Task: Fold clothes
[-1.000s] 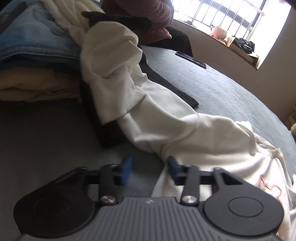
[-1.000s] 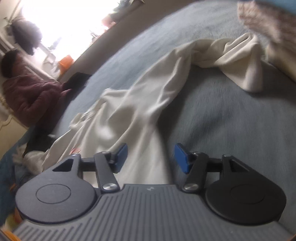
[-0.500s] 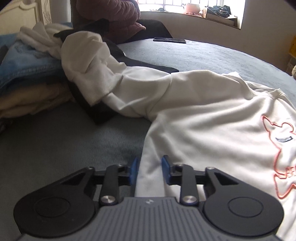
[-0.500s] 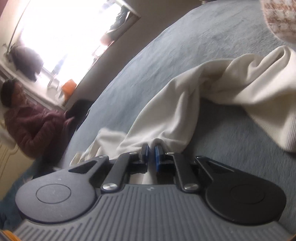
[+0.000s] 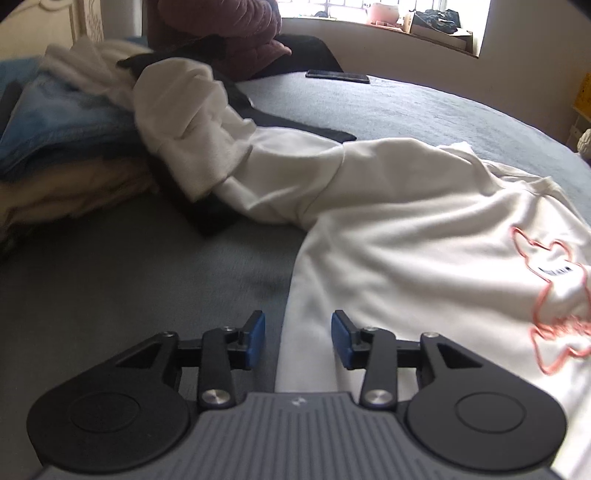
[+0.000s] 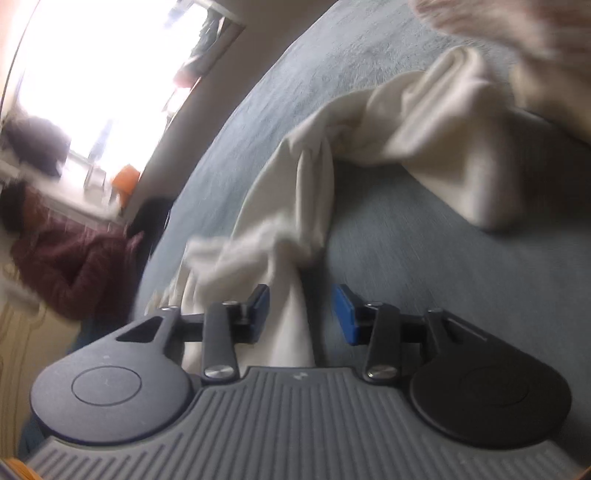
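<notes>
Left wrist view: the left gripper [image 5: 297,336] is spread wide, its blue pads [image 5: 255,338] apart and clamping nothing. The side edge of a white sweatshirt [image 5: 406,236] runs up between the pads without visibly touching either; whether the cloth brushes the right pad cannot be told. The sweatshirt lies flat on the grey bed [image 5: 110,280], its body spreading ahead and to the right of the tongs, an orange outline print [image 5: 554,302] at the far right. Its sleeve [image 5: 280,173] stretches ahead and to the left, its cuffed end draped over a black garment [image 5: 210,218]. Further left sits a pile of clothes [image 5: 62,147], blue denim on top of cream cloth. Far ahead a person in a maroon jacket [image 5: 229,33] sits on the bed edge, a dark phone [image 5: 337,76] lying on the bed beside them, to the right.

Right wrist view: the picture is blurred by motion. The right gripper [image 6: 301,314] is also released, pads [image 6: 345,314] apart. A bunched strip of the sweatshirt [image 6: 291,325] passes through the gap nearer the left pad, not pinched. Ahead and to the right the other sleeve [image 6: 443,147] lies crumpled on the bed [image 6: 443,280]. To the far left the person [image 6: 74,266] sits below a bright window [image 6: 92,74].
</notes>
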`<state>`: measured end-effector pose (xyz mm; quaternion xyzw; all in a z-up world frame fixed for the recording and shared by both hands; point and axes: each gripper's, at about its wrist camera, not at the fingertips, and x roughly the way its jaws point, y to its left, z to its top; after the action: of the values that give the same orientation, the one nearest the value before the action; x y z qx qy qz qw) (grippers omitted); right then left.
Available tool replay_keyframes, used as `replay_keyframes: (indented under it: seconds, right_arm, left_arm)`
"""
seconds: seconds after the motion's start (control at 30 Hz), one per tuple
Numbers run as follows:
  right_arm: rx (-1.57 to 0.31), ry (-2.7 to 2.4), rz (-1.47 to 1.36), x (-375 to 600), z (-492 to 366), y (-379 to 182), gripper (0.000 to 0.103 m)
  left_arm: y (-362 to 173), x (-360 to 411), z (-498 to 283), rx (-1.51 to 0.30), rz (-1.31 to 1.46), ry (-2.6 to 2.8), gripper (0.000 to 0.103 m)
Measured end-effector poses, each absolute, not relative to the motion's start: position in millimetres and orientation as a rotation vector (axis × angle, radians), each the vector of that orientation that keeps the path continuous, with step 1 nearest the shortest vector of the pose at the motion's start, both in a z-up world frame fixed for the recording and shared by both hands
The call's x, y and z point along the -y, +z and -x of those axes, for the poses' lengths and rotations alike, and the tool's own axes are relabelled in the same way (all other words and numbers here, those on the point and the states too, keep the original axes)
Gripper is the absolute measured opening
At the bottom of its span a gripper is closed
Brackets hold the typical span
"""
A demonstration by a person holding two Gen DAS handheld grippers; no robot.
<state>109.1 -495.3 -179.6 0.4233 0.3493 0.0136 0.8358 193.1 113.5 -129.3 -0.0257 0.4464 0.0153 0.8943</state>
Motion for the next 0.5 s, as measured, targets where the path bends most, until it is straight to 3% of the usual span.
replay_keyframes:
  seconds: [0.33, 0.4, 0.47, 0.5]
  right_arm:
    - [-0.952, 0.156, -0.926, 436.1, 48.5, -190.8, 0.044]
    - [-0.966, 0.181, -0.94, 426.1, 65.2, -189.2, 0.037]
    - [-0.949, 0.19, -0.907, 419.3, 75.1, -182.9, 0.009]
    - [-0.929, 0.189, -0.901, 418.9, 78.3, -178.5, 0.009]
  left_arm:
    - [-126.2, -126.3, -113.8, -1.011, 0.095, -0.046, 0.046]
    - [-126.7, -129.1, -101.9, -1.016, 0.101, -0.052, 0.045]
    - [-127.1, -131.9, -89.9, -1.02, 0.106, -0.057, 0.045]
    - [-127.3, -133.2, -83.9, -1.022, 0.108, -0.06, 0.045]
